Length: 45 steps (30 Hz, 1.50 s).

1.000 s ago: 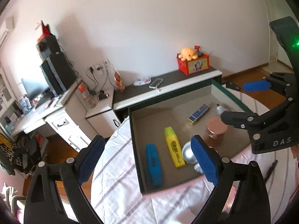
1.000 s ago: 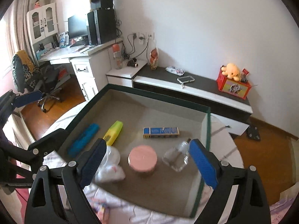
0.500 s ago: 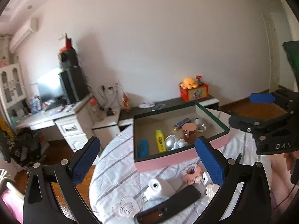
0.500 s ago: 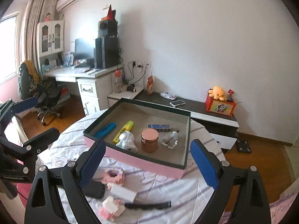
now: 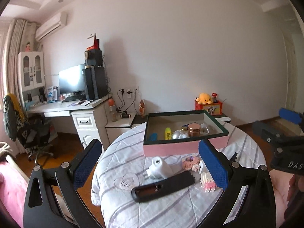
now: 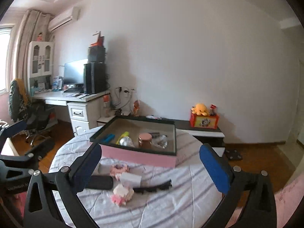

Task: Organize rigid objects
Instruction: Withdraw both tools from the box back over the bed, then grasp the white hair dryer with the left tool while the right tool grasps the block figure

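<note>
Pink box (image 5: 182, 148) with sorted objects on the round table (image 5: 121, 163), well beyond both empty hand-held grippers, right one's jaws opening.

We see a home bedroom-study: a white wooden desk (image 5: 57, 107) with a black monitor (image 5: 71, 79), a wall-mounted white air conditioner (image 5: 51, 26), and a yellow plush octopus (image 5: 204, 97).

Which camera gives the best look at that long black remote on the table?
The left wrist view: the black remote lies whole and unobstructed there. In the right wrist view only its end shows, behind a tong finger.
</note>
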Each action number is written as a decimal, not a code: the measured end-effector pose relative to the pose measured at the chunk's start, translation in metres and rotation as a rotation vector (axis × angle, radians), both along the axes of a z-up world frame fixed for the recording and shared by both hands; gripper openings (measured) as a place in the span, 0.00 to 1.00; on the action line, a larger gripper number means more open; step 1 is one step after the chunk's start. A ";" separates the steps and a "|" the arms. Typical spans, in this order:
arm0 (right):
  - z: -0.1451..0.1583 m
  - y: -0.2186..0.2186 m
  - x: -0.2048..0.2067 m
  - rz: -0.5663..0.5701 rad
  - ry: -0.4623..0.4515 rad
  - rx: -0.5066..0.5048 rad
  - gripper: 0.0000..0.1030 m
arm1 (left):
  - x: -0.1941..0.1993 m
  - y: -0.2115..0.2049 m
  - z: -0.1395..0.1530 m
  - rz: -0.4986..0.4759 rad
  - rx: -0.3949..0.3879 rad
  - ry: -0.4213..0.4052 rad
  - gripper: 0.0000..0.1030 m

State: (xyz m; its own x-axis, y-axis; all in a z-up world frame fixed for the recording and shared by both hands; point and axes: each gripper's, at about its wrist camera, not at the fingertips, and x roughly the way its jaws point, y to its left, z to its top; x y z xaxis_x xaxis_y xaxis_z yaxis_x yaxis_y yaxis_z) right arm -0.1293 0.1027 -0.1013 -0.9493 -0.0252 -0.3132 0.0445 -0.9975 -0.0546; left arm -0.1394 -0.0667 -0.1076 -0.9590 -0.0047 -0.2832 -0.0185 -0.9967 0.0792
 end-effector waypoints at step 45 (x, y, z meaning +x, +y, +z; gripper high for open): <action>-0.134 -0.039 -0.074 0.099 -0.455 -0.003 0.66 | -0.037 -0.036 -0.079 -0.019 0.016 -0.205 1.00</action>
